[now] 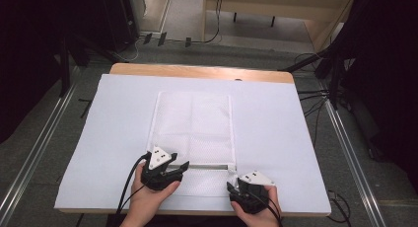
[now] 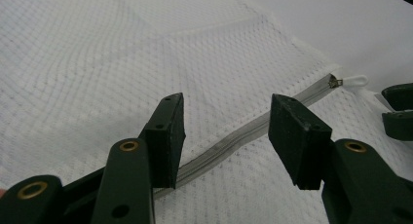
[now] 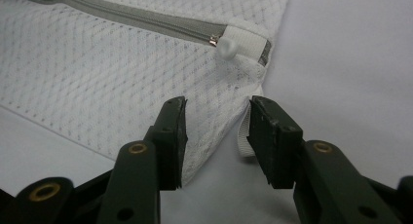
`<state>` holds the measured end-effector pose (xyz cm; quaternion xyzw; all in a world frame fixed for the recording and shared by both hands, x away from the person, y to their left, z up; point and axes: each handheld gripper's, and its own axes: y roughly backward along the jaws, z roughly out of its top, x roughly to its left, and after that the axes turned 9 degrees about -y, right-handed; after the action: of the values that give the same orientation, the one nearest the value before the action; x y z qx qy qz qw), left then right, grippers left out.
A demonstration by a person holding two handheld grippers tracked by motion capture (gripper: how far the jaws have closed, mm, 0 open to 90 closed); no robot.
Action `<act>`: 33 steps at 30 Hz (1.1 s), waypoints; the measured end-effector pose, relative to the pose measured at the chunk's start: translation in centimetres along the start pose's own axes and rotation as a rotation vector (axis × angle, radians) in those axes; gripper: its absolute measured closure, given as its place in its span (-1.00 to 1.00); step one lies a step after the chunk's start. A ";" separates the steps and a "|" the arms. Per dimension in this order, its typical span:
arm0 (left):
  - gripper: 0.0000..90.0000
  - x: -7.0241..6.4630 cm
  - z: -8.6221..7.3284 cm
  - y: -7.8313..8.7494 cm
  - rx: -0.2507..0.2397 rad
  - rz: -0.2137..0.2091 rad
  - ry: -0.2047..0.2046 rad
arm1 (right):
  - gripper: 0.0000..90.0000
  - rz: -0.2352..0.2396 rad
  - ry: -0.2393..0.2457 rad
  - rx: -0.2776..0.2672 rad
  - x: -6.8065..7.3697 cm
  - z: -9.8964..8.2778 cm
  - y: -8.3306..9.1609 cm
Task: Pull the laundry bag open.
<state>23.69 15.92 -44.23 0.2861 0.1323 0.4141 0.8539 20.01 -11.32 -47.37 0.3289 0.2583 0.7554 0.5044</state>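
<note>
**White mesh bag flat on table, both grippers at zipper end**

White mesh bag (image 1: 193,138) laid flat on a pale sheet (image 1: 276,138) covering the wooden table (image 1: 197,70). Positioned at the middle of the sheet, long side running away from the person, zipper end nearest the person. Grey zipper (image 2: 253,131) running across the bag close to the near edge, fully shut along the visible length. Metal slider with white pull tab (image 3: 225,45) parked at the right-hand end of the zipper, beside the bag's right seam.

Left gripper (image 1: 172,169) held in the left hand (image 1: 150,200), resting over the left part of the zipper. Jaws about half open in the left gripper view, one pad on each side of the zipper line, mesh beneath them. Pads not pressed together; nothing clamped. Contact with the mesh cannot be told.

Right gripper (image 1: 235,188) held in the right hand (image 1: 261,214), placed at the near right corner of the bag (image 3: 229,121). Jaws partly open, set astride the corner edge, with mesh and a white seam tape (image 3: 243,136) in the gap. Pads not seen pressing on the cloth; no grip established. Pull tab lying just beyond the jaw tips, apart from them.
</note>
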 end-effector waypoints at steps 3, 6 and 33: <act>0.07 -0.3 0.1 -0.1 -0.004 -0.014 -0.005 | 0.43 0.000 -0.007 -0.001 0.3 0.0 -0.1; 0.10 -1.1 0.3 -0.4 -0.007 -0.050 -0.008 | 0.77 -0.079 -0.015 -0.021 0.8 -0.2 -0.2; 0.43 -6.2 5.1 -6.0 0.076 -0.297 0.091 | 1.00 0.024 0.019 -0.132 0.9 0.3 1.4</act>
<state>26.00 6.17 -43.76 0.2763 0.2272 0.2907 0.8874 19.12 -10.97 -45.98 0.2909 0.2087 0.7797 0.5137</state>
